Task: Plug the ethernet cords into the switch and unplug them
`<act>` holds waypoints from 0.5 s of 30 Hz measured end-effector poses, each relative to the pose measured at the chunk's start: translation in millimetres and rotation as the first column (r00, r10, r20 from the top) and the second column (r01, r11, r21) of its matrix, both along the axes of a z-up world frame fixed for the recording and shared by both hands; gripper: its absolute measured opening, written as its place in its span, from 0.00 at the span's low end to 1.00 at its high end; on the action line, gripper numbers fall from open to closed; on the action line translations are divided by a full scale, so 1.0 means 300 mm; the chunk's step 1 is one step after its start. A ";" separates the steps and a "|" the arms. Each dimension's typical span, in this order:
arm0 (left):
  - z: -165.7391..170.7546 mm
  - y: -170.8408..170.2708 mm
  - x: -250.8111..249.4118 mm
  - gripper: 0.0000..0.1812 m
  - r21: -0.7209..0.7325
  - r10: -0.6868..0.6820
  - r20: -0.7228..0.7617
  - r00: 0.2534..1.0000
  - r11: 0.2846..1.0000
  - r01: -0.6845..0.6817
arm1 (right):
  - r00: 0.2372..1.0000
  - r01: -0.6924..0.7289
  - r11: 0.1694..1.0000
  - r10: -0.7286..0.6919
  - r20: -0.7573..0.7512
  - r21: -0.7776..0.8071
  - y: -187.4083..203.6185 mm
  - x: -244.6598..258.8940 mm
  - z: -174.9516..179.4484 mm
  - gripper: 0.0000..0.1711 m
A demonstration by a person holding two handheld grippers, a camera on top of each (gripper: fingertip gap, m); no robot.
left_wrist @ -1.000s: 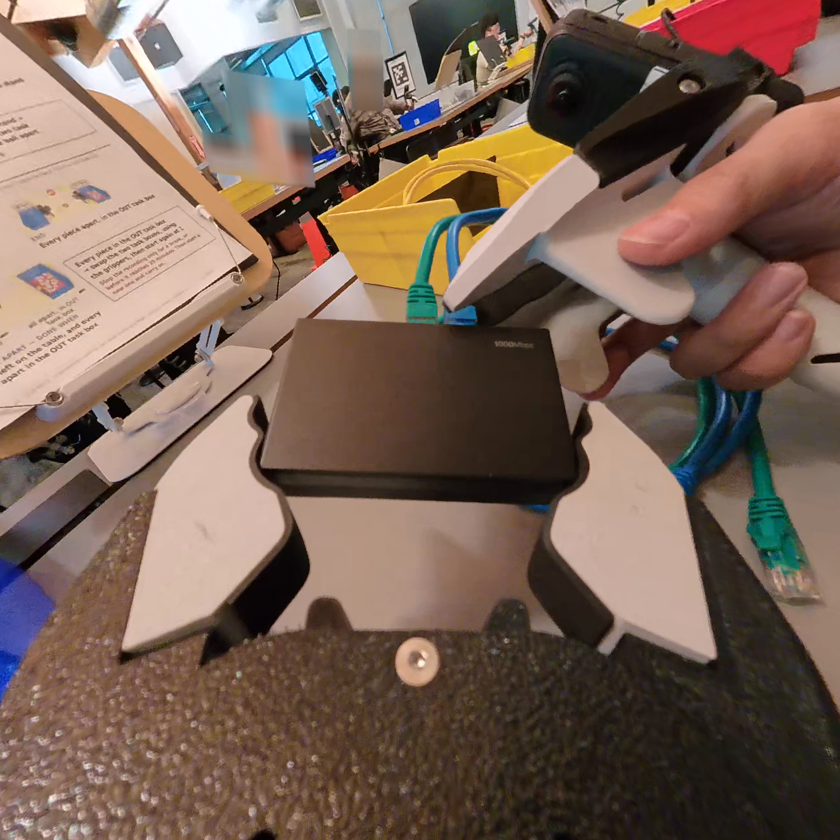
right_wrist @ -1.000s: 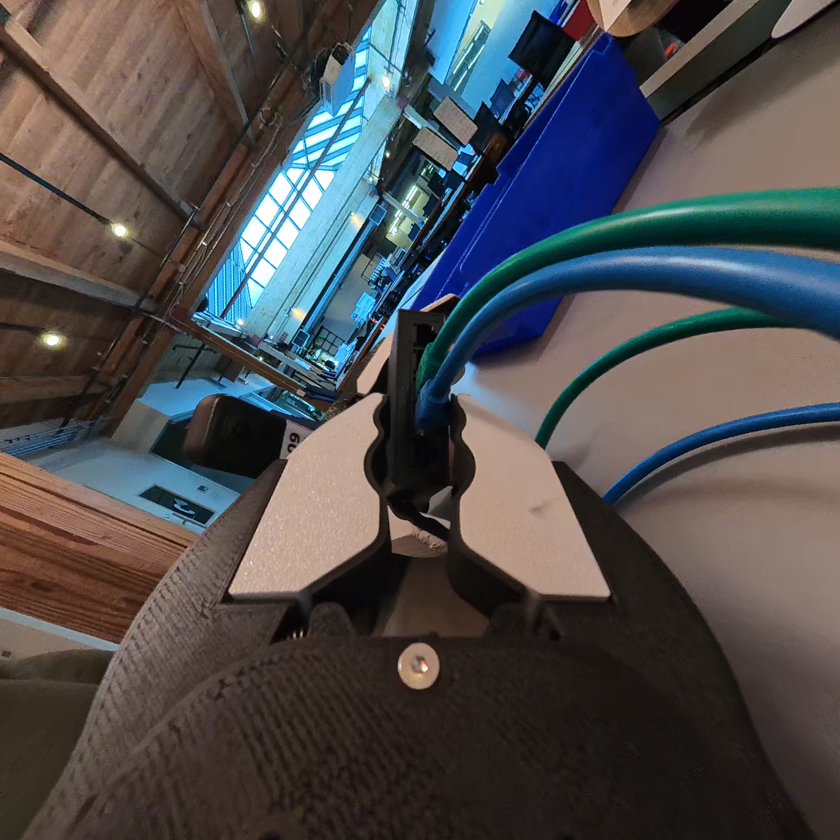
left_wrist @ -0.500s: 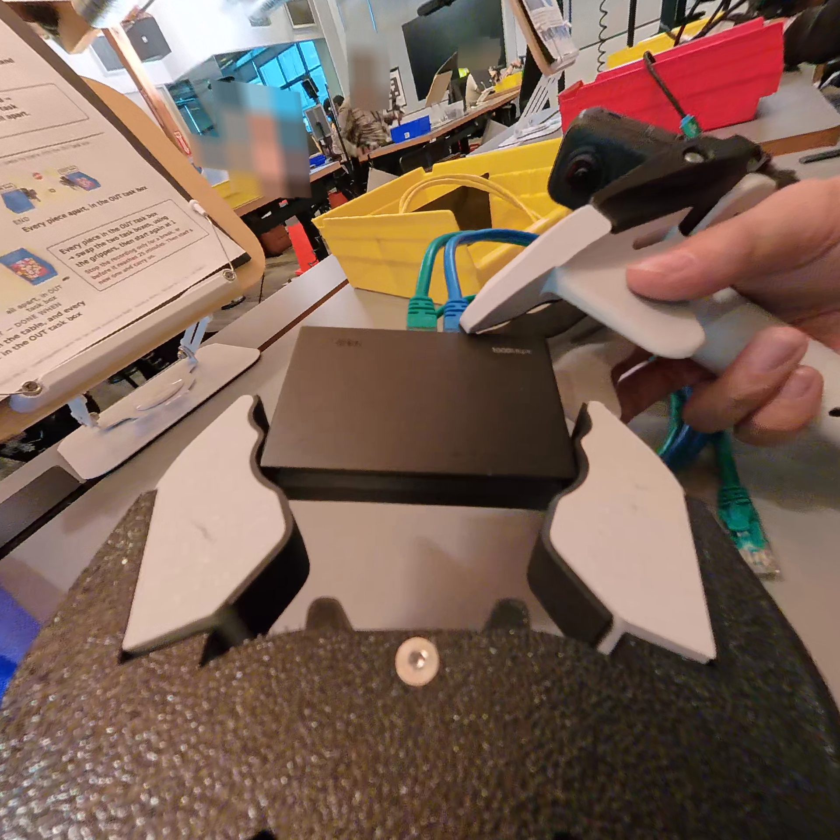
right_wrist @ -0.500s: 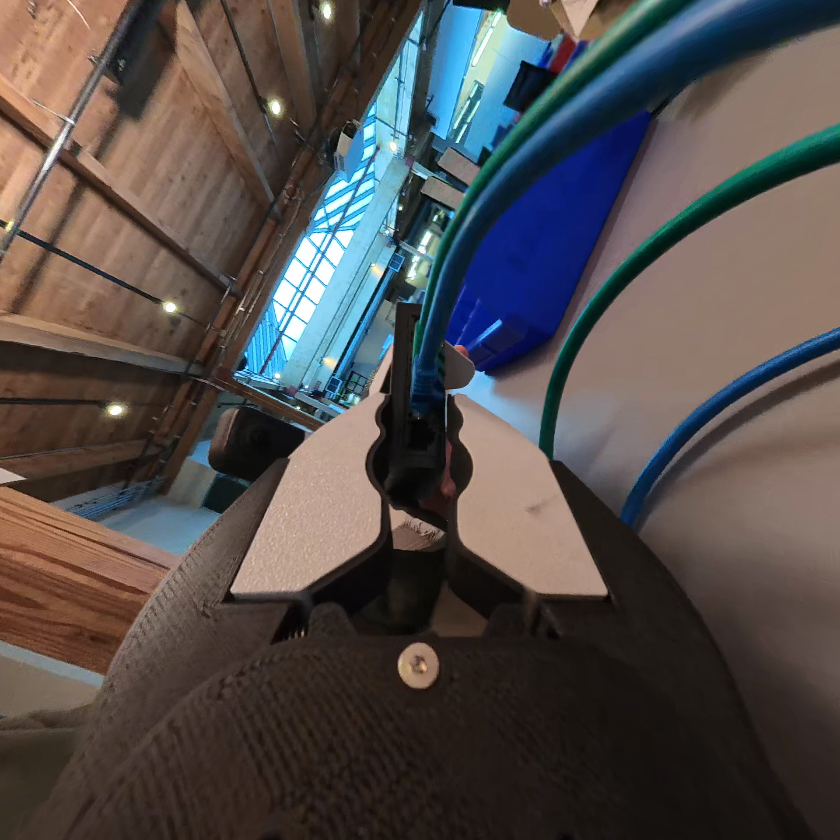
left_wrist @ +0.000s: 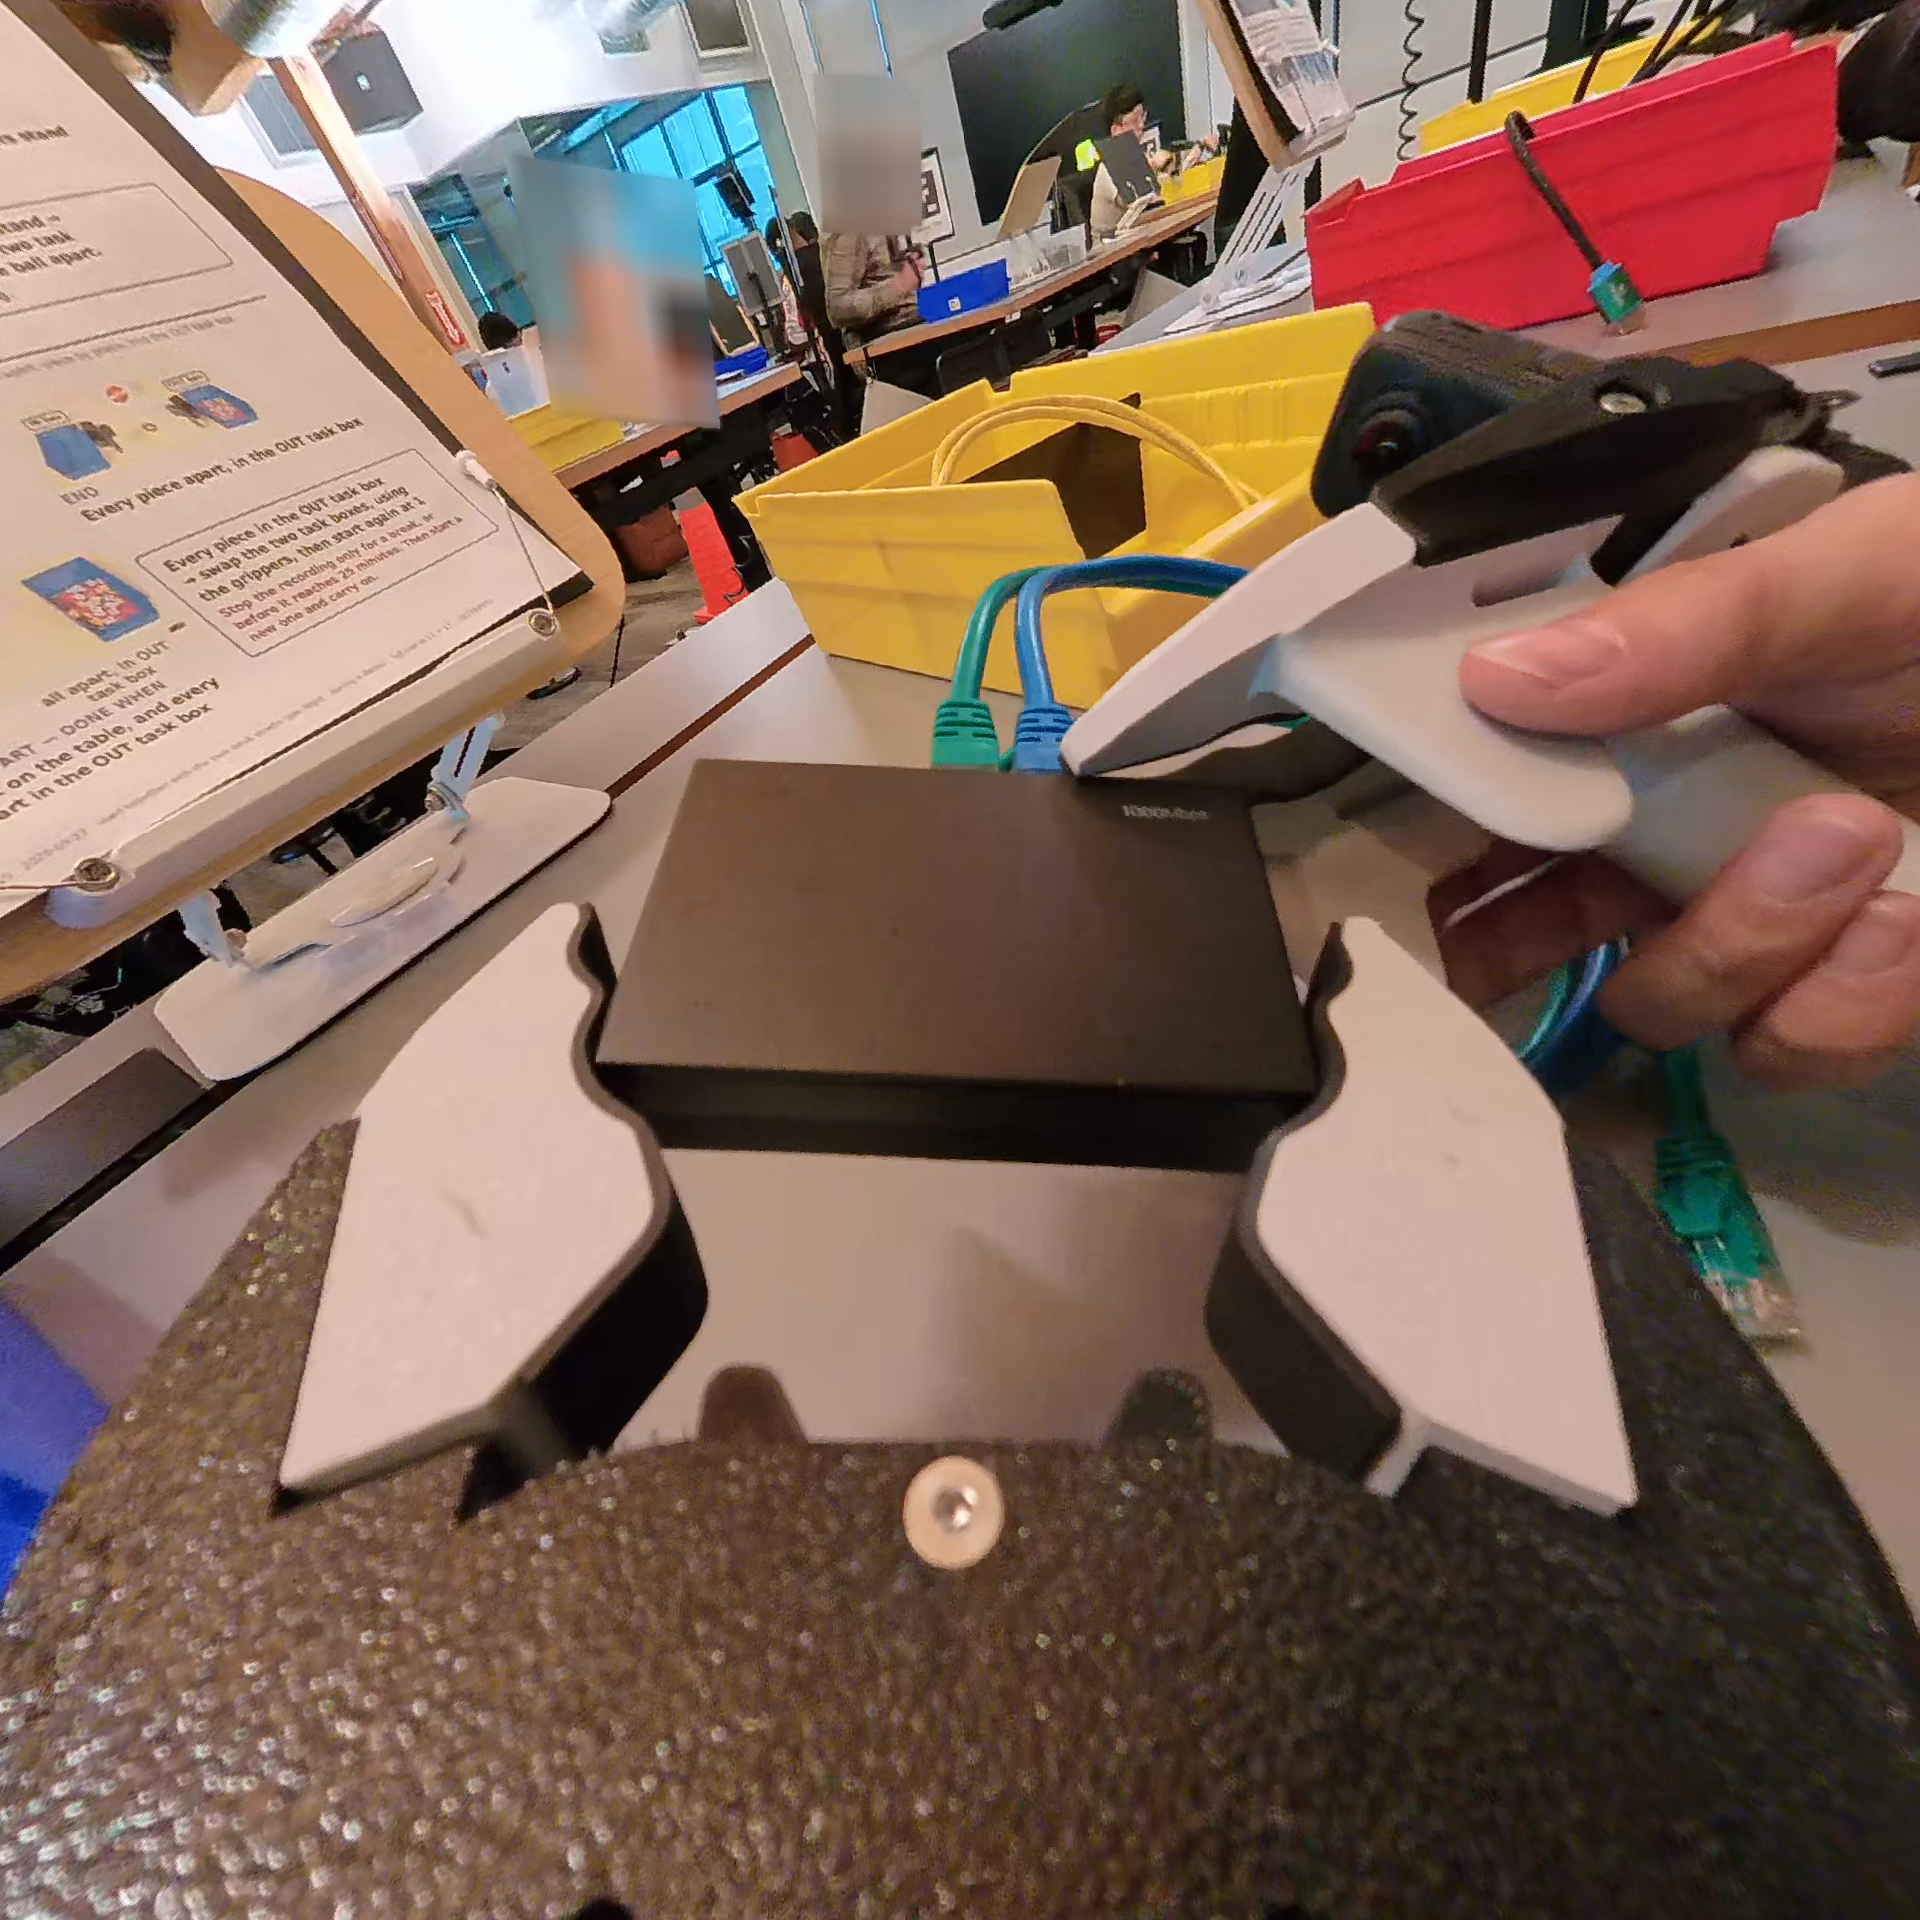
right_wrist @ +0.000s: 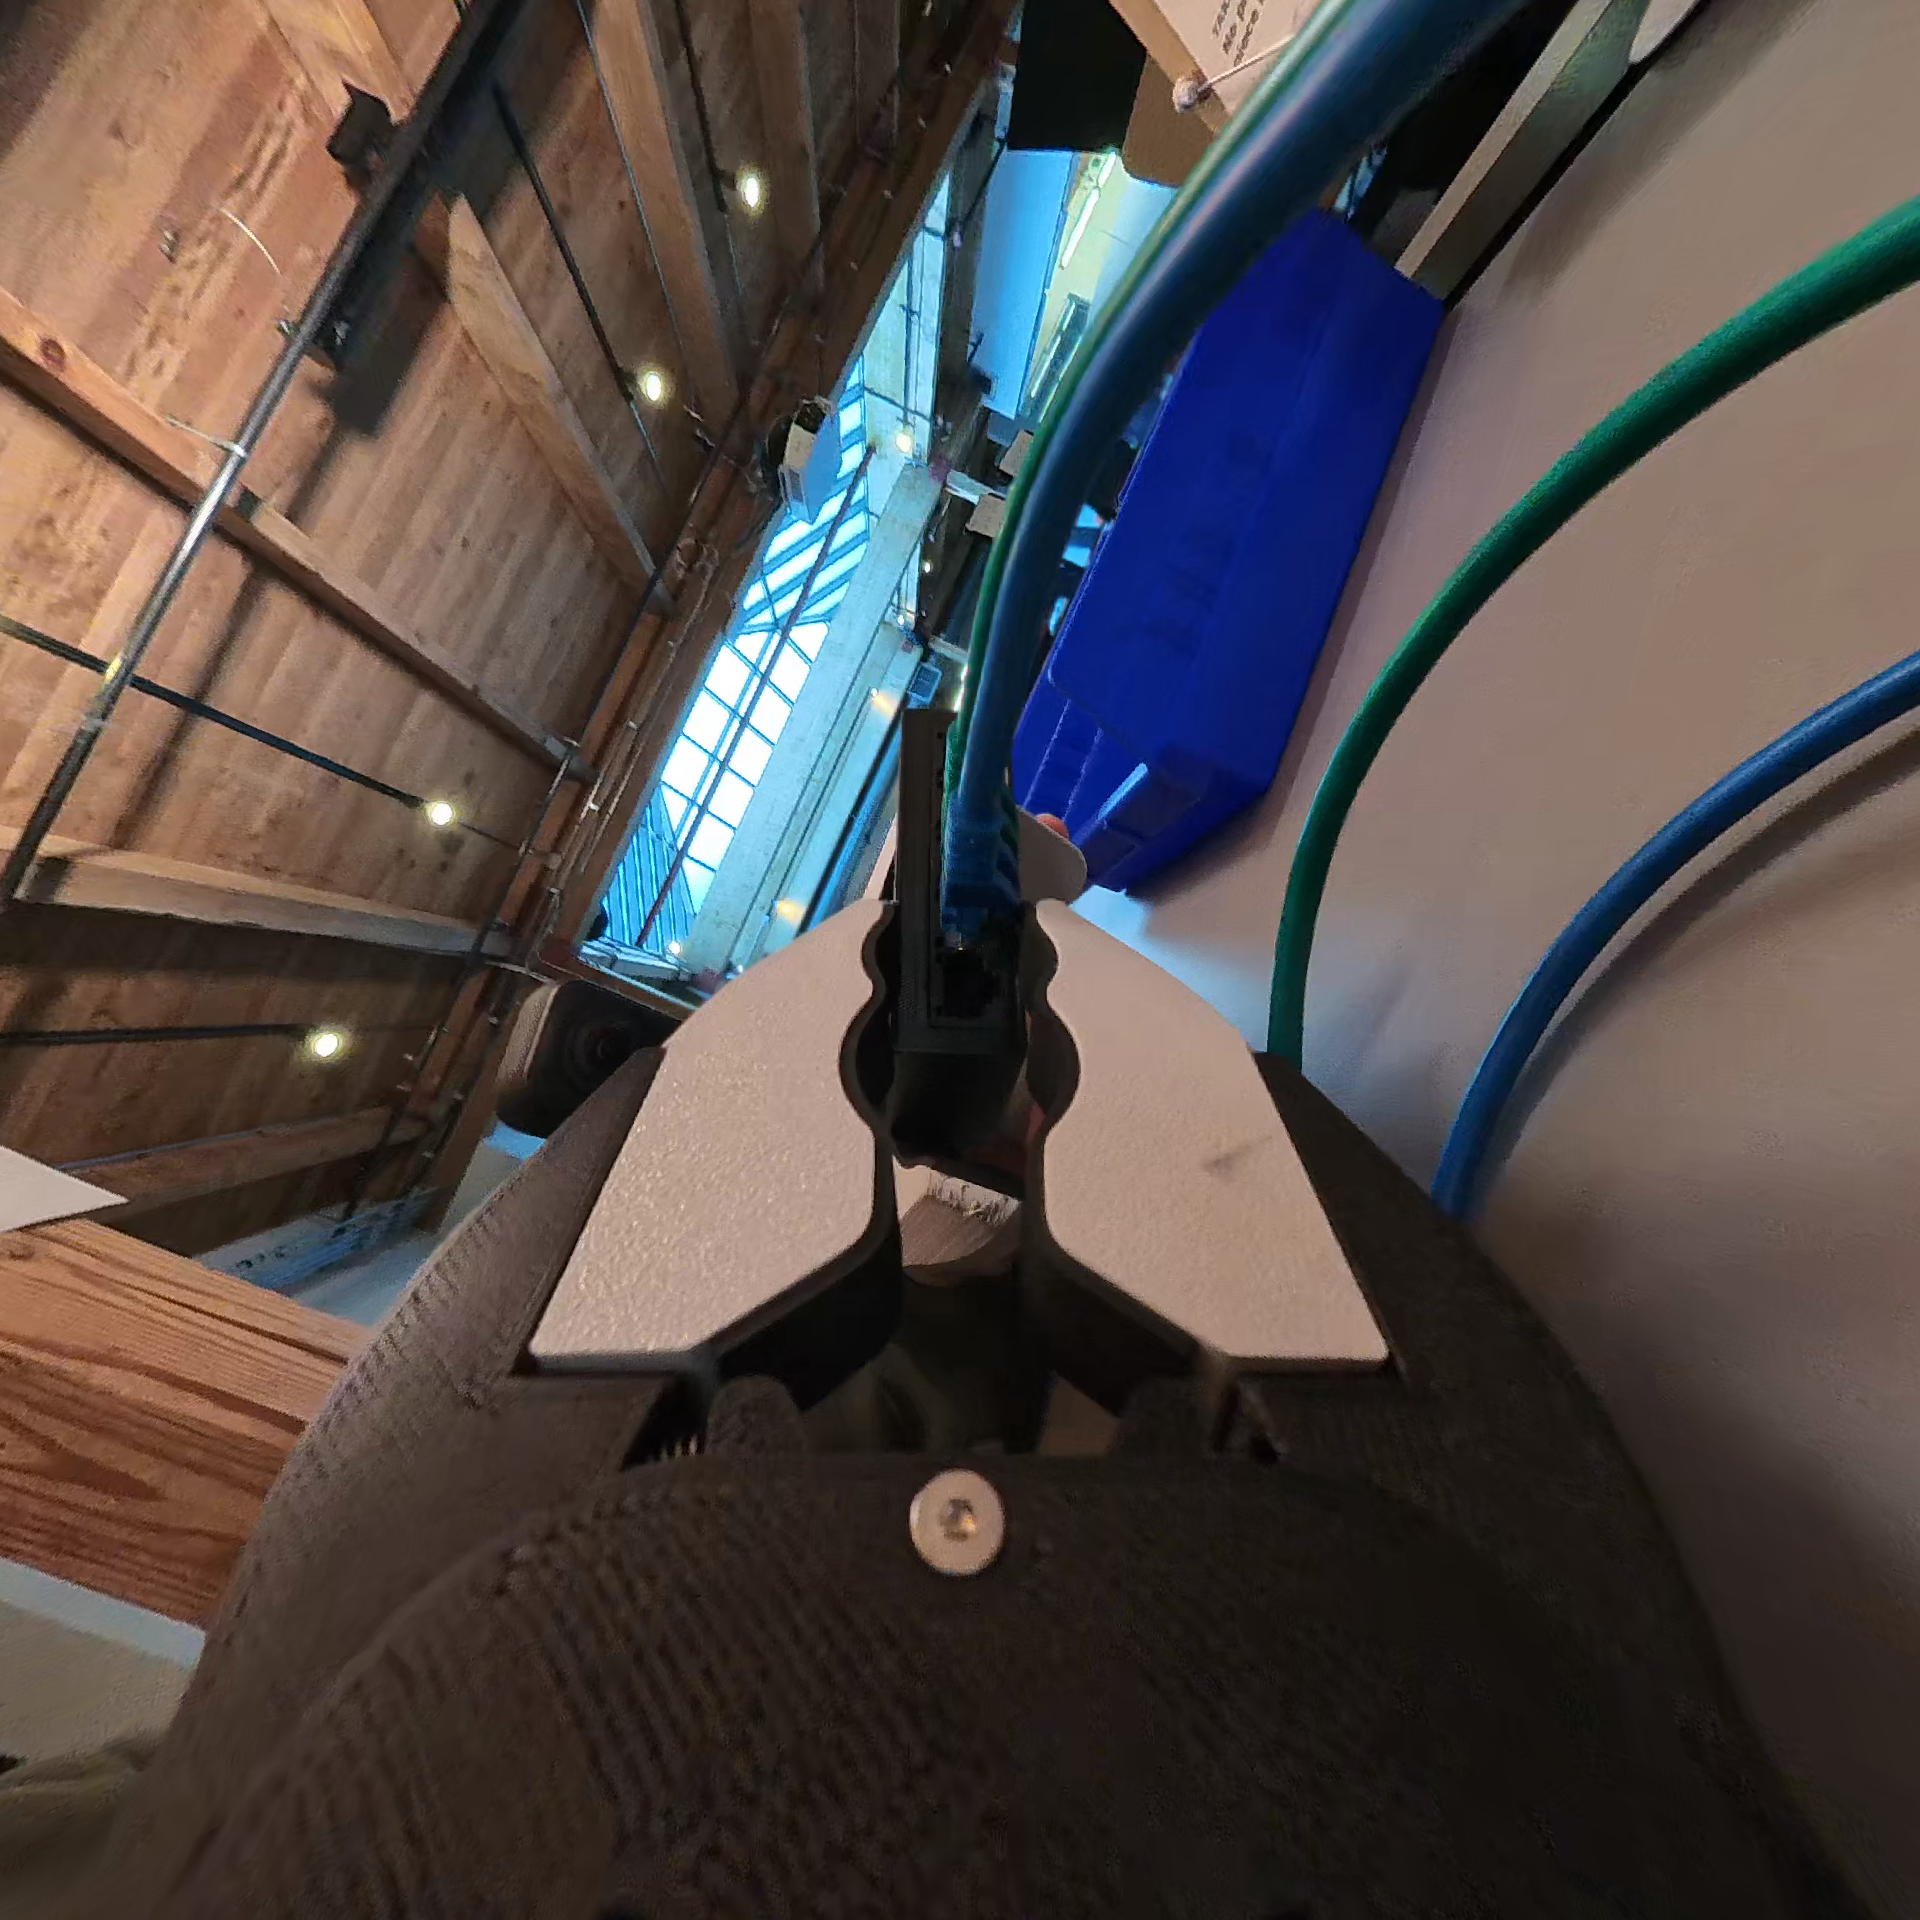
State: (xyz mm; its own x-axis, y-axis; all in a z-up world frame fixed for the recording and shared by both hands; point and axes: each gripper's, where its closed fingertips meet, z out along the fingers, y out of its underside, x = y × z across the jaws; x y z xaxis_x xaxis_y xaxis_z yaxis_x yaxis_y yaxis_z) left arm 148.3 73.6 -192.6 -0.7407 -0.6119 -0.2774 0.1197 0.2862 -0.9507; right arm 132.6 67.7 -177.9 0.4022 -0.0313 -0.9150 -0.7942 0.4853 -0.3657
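**Both grippers on the switch, two cords plugged in**

At the far side we see a yellow bin with a pale yellow cord looped inside, and a red bin farther right with a black cable hanging over its wall. A blue bin lies on the table beyond the switch in the right wrist view.

Our left gripper stands wide, its fingers clamping the near sides of the black switch. The right gripper, held by a hand, is nearly closed over the switch's far right corner, beside the plugged blue cord and green cord. A loose green plug lies to the right. An instruction board leans at left.
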 end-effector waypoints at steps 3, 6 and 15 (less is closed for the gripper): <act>0.000 -0.001 0.000 0.68 -0.003 0.003 -0.004 1.000 1.000 -0.003 | 0.999 0.036 0.999 -0.036 -0.013 0.023 0.000 0.002 -0.003 0.12; 0.009 -0.003 -0.001 0.68 -0.035 0.001 -0.015 1.000 0.999 -0.001 | 0.998 0.066 0.996 -0.065 -0.022 0.065 0.001 0.003 0.004 0.13; 0.037 -0.009 -0.011 0.68 -0.088 -0.011 -0.022 1.000 0.996 0.009 | 0.992 0.127 0.983 -0.125 -0.020 0.130 -0.004 0.003 0.017 0.09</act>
